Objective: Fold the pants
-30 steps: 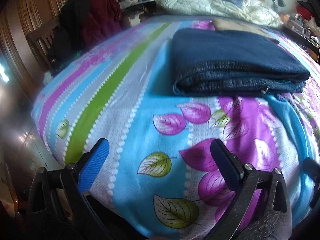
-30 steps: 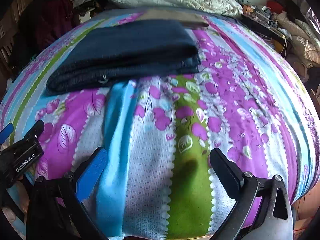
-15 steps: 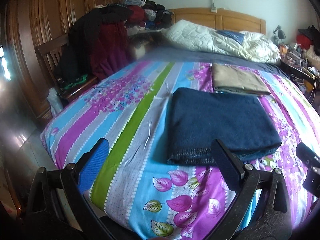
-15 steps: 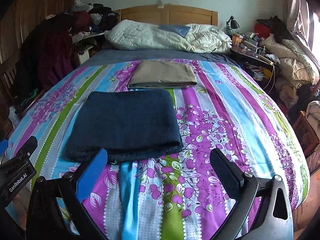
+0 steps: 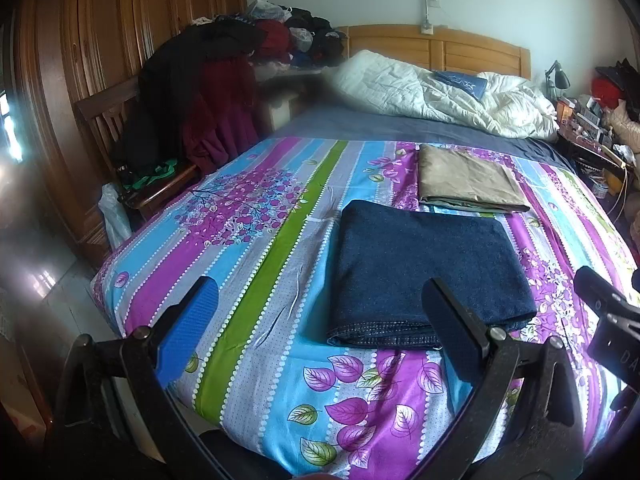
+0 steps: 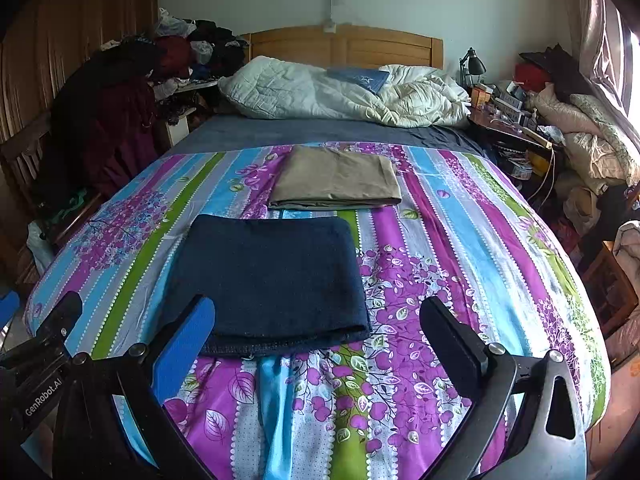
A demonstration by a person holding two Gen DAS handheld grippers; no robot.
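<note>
Left wrist: left gripper jaws wide, empty | right gripper likewise

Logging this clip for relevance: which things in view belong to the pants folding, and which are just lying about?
Part of the job:
- folded navy jeans
- folded tan pants
- left tool, open
- right tool, open

Lying about:
- white duvet
- clothes heap on chair
- desk lamp
- cluttered bedside table
</note>
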